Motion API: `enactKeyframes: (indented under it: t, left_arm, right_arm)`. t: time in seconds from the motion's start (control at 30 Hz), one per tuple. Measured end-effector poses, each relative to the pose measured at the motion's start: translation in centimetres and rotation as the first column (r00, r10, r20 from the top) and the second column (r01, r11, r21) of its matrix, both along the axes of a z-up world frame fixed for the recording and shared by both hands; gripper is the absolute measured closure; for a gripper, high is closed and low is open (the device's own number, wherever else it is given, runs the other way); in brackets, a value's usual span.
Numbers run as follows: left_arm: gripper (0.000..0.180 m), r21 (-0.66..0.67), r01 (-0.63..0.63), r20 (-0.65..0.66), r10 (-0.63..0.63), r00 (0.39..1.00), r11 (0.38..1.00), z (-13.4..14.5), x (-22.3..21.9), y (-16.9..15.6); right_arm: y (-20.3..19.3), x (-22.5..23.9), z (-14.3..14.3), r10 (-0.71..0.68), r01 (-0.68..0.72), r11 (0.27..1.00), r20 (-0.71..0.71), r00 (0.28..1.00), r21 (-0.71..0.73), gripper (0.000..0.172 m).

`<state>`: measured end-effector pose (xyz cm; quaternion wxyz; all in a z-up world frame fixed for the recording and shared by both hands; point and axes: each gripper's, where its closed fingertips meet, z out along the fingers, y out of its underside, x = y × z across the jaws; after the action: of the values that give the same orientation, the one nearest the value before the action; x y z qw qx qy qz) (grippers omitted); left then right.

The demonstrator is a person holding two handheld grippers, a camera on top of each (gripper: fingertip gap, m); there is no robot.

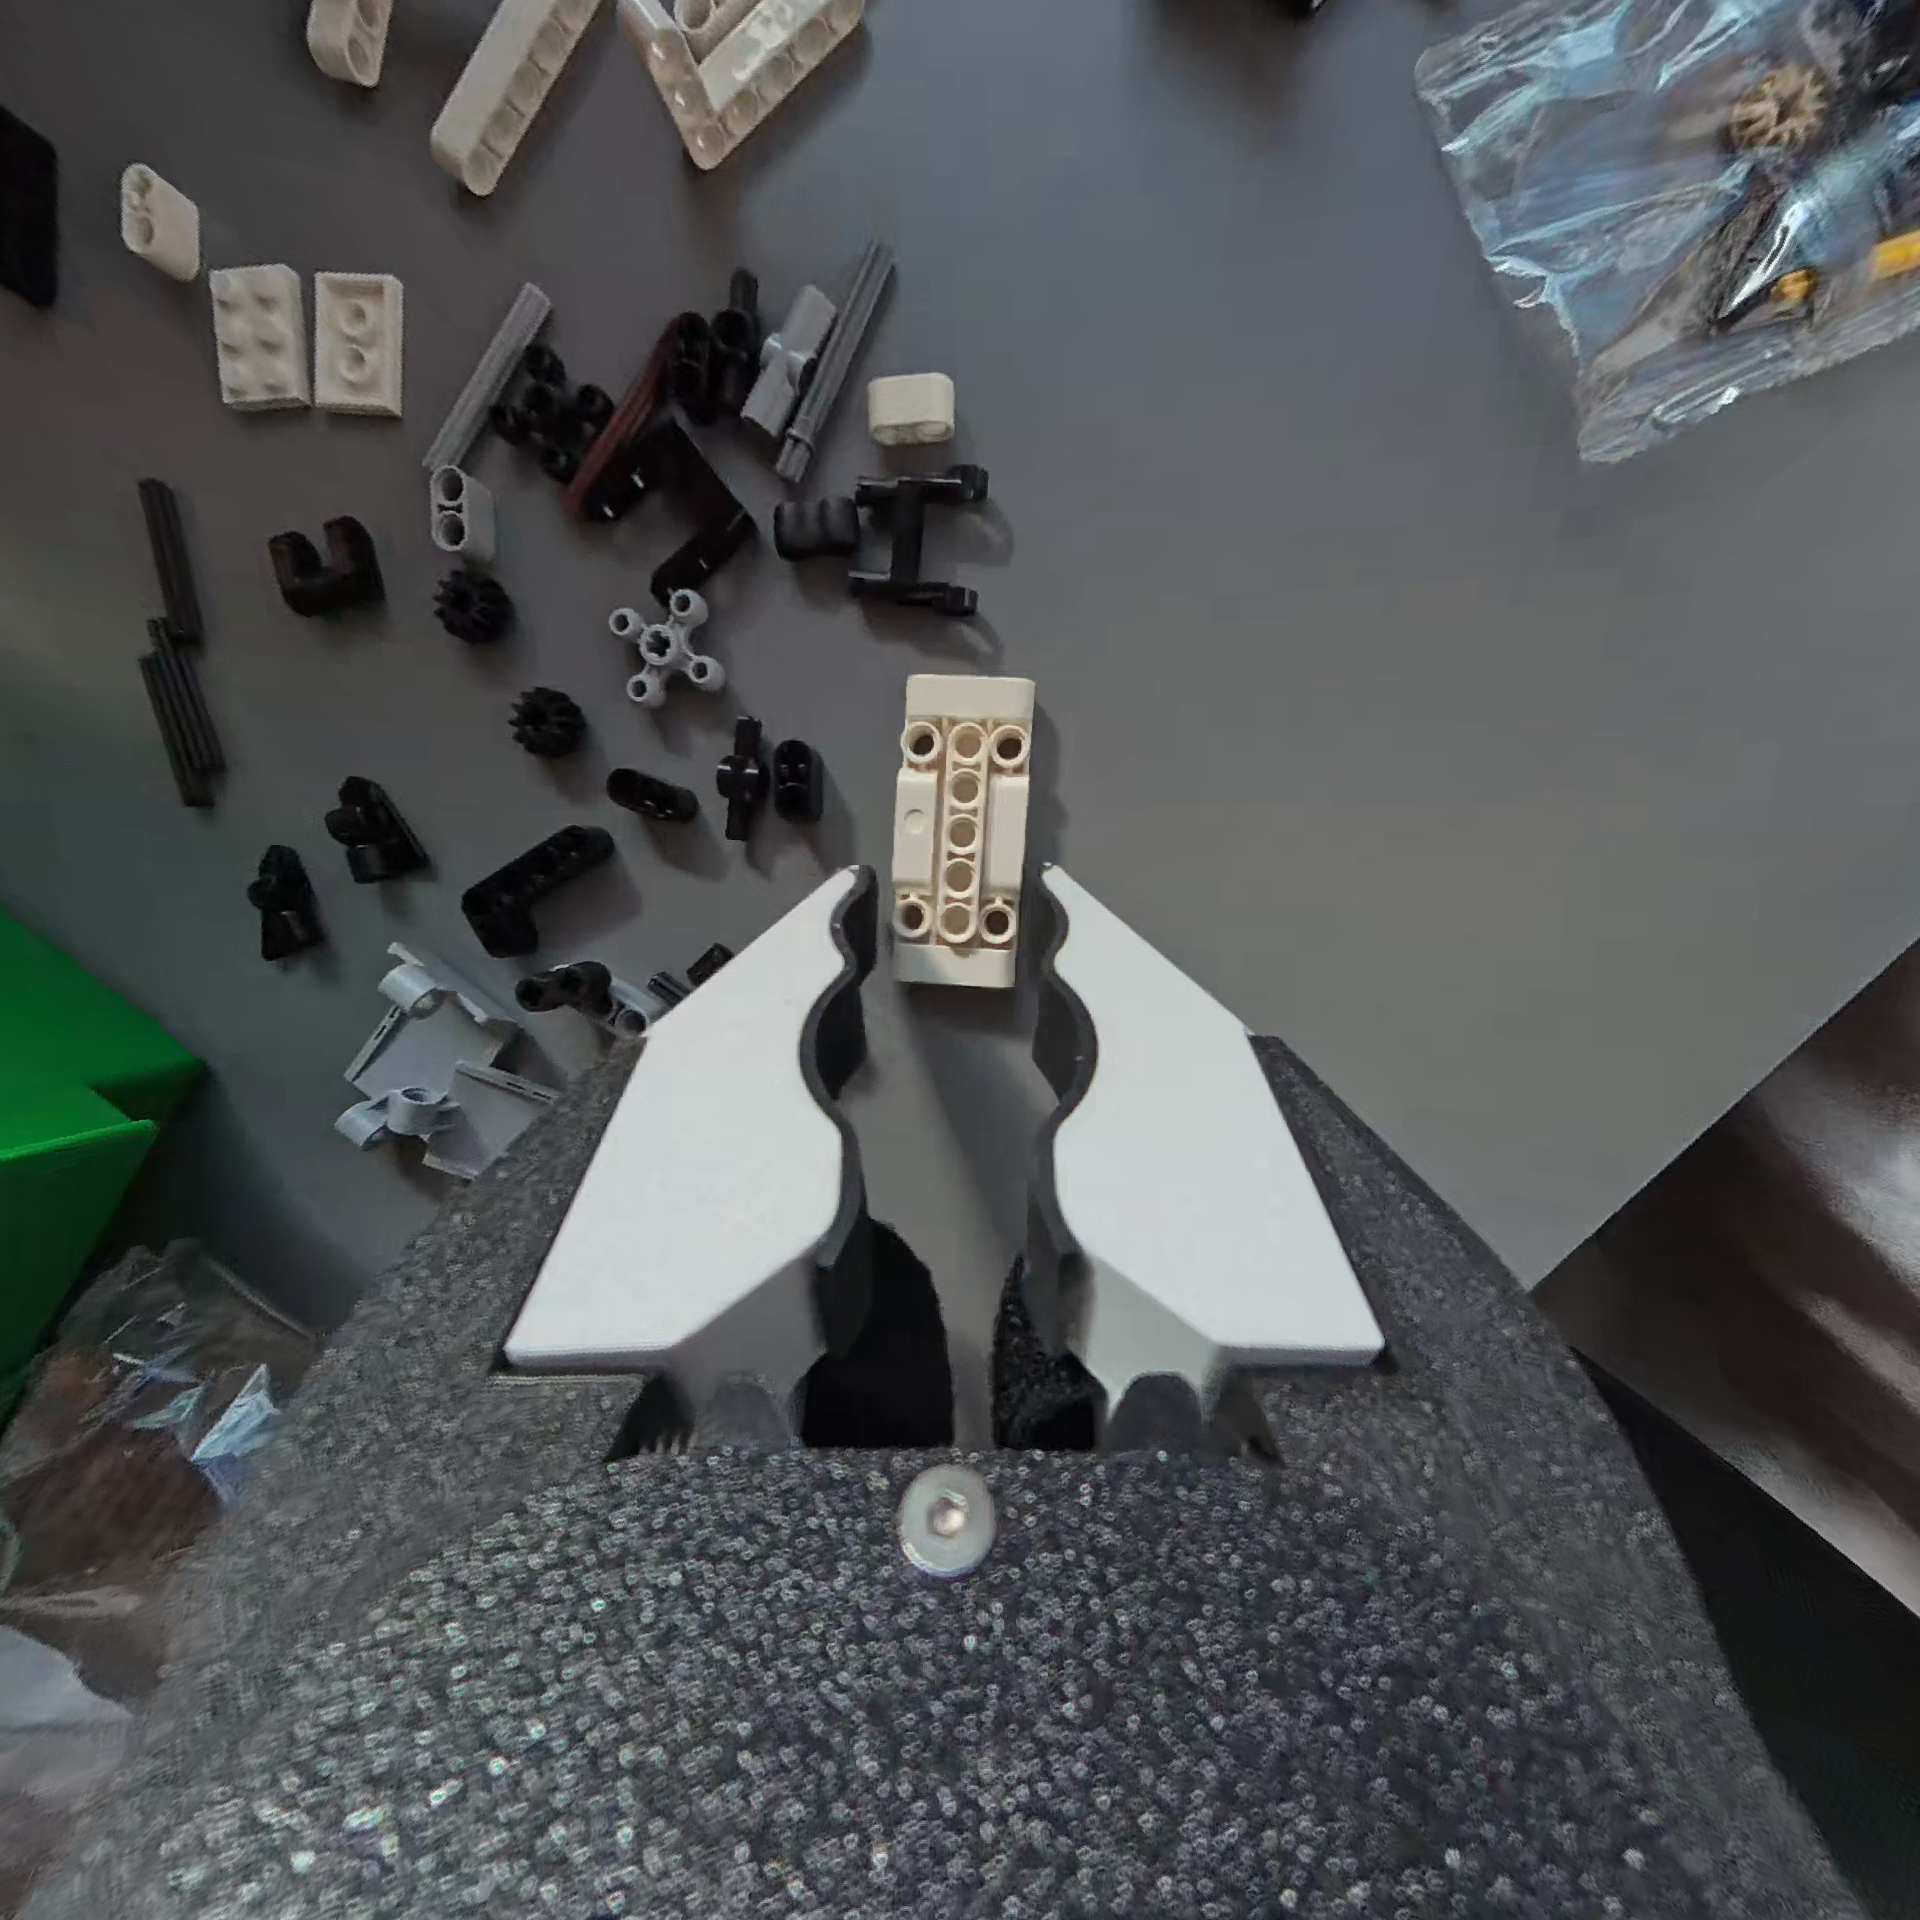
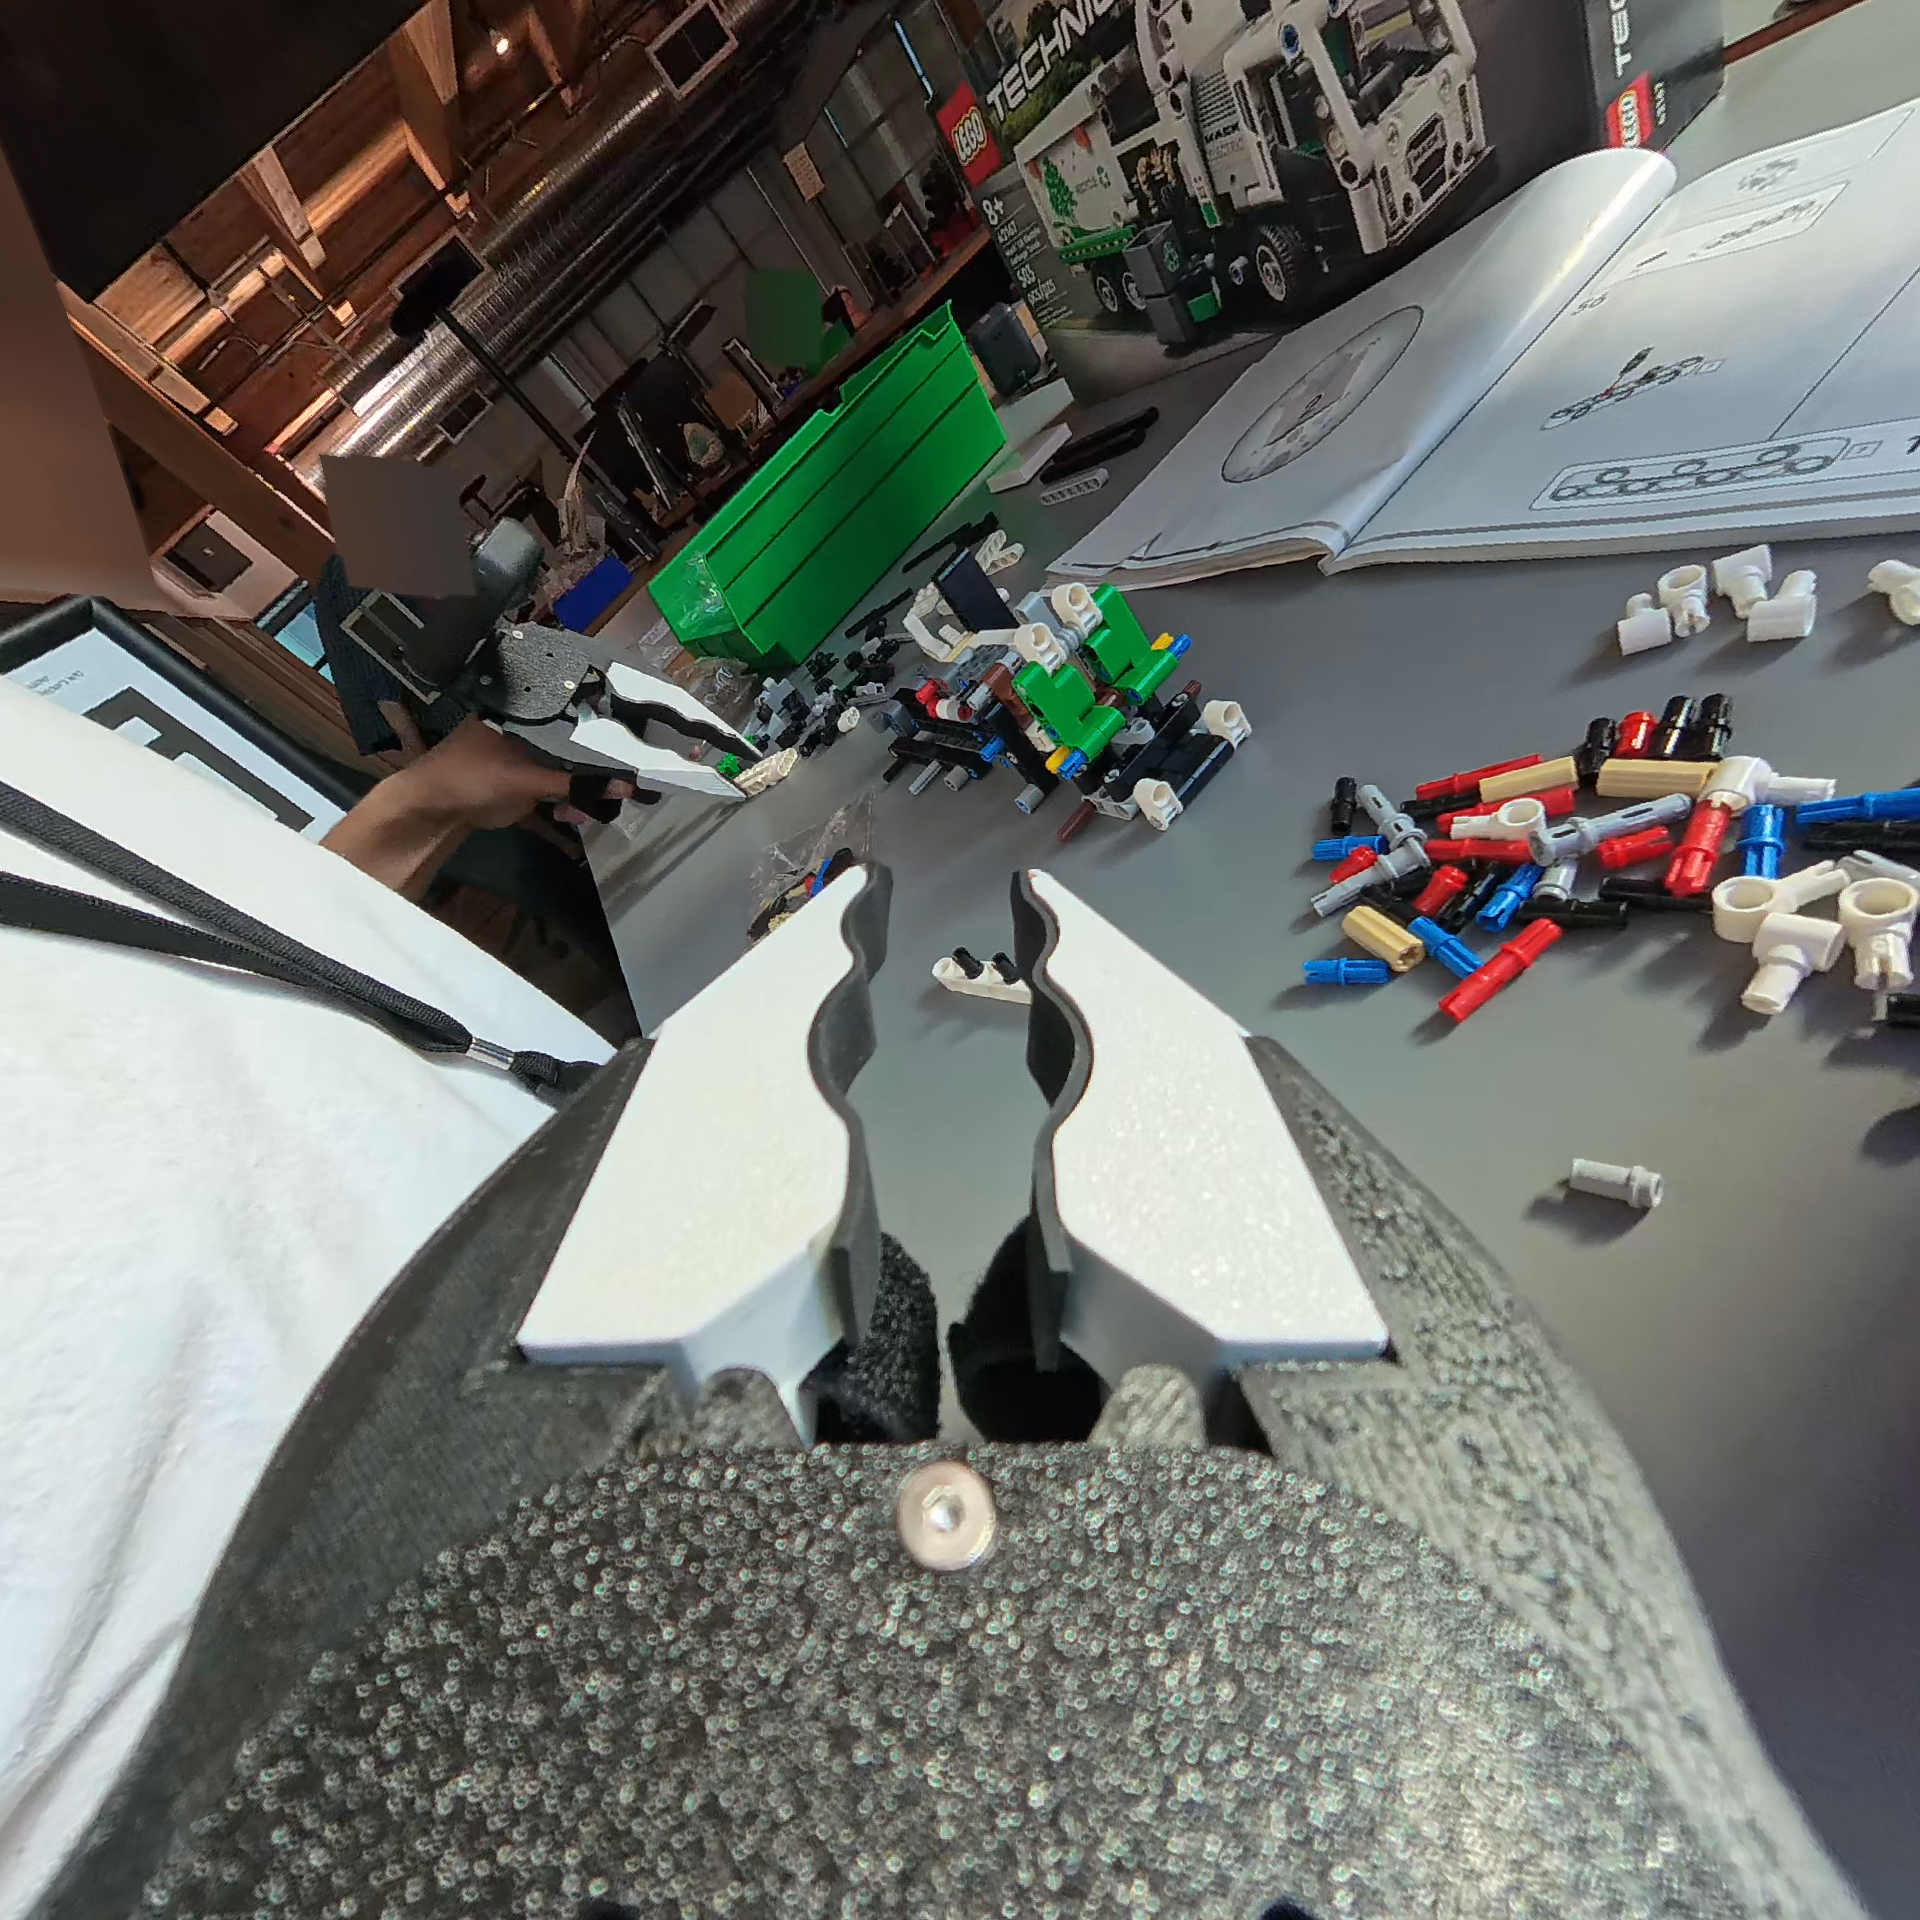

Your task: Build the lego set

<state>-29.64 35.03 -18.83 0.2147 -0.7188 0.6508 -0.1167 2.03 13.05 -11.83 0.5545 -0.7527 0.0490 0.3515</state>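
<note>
In the left wrist view my left gripper point(image 1: 954, 878) is open over the grey table point(image 1: 1299, 675). A cream panel piece with holes point(image 1: 964, 831) lies flat on the table, its near end between my fingertips. A small gap shows between each pad and the piece. The right wrist view shows the left gripper point(image 2: 727, 774) far off, its tips at that cream piece point(image 2: 769, 767). My right gripper point(image 2: 948, 873) is open and empty above the table. A small white beam with two black pins point(image 2: 982, 977) lies on the table beyond its fingers, close to the right finger point(image 2: 1143, 1091).
Loose black, grey and white pieces point(image 1: 623, 520) lie left of the left gripper, a plastic bag point(image 1: 1683, 208) at the far right. A part-built model point(image 2: 1070, 707), a pile of coloured pins point(image 2: 1610, 862), a green bin point(image 2: 831, 499), an open booklet point(image 2: 1507, 364) and a box point(image 2: 1247, 156) surround the right gripper.
</note>
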Motion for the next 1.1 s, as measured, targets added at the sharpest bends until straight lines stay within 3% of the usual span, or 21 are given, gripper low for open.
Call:
enactKeyframes:
  t: [0.03, 0.13, 0.23, 0.37, 0.5, 0.63, 0.8, 1.1]
  left_arm:
    - [0.158, -0.003, 0.008, 0.007, -0.008, 1.000, 1.000, 0.0, 0.1, -0.2]
    - [0.159, 0.011, 0.024, 0.025, -0.024, 0.999, 1.000, 0.5, 0.5, -0.5]
    - [0.159, 0.051, 0.021, 0.135, -0.027, 0.991, 0.998, 3.8, 2.3, -0.8]
    - [0.159, 0.025, 0.171, 0.333, -0.170, 0.928, 0.985, 8.0, 9.3, -6.2]
    - [0.159, -0.036, 0.343, 0.331, -0.313, 0.890, 0.938, 5.3, 16.5, -13.6]
    - [0.159, -0.001, 0.438, 0.264, -0.423, 0.867, 0.899, 2.1, 19.8, -17.0]
    - [0.159, 0.017, 0.516, 0.172, -0.510, 0.843, 0.857, 0.1, 20.7, -18.5]
    - [0.159, 0.063, 0.518, 0.180, -0.521, 0.835, 0.853, 0.4, 20.9, -18.6]
  right_arm:
    - [0.0, 0.0, 0.0, 0.000, 0.000, 1.000, 0.000, 1.000, 0.001, 0.149]
    - [0.0, 0.0, 0.1, -0.002, 0.002, 1.000, -0.003, 1.000, 0.006, 0.149]
    - [0.0, 0.0, 0.1, 0.000, 0.000, 1.000, -0.002, 1.000, 0.005, 0.149]
    - [0.0, -0.2, 0.0, 0.004, -0.004, 1.000, 0.008, 1.000, -0.001, 0.149]
    - [-0.1, -0.2, 0.1, 0.002, -0.002, 1.000, 0.006, 1.000, 0.009, 0.149]
    - [-0.3, -0.2, 0.4, -0.003, 0.003, 1.000, 0.004, 1.000, 0.025, 0.150]
    - [-0.4, -0.4, 0.3, 0.007, -0.007, 1.000, 0.000, 1.000, 0.020, 0.150]
    - [-0.4, -0.6, 0.2, 0.018, -0.018, 1.000, 0.004, 1.000, 0.010, 0.150]
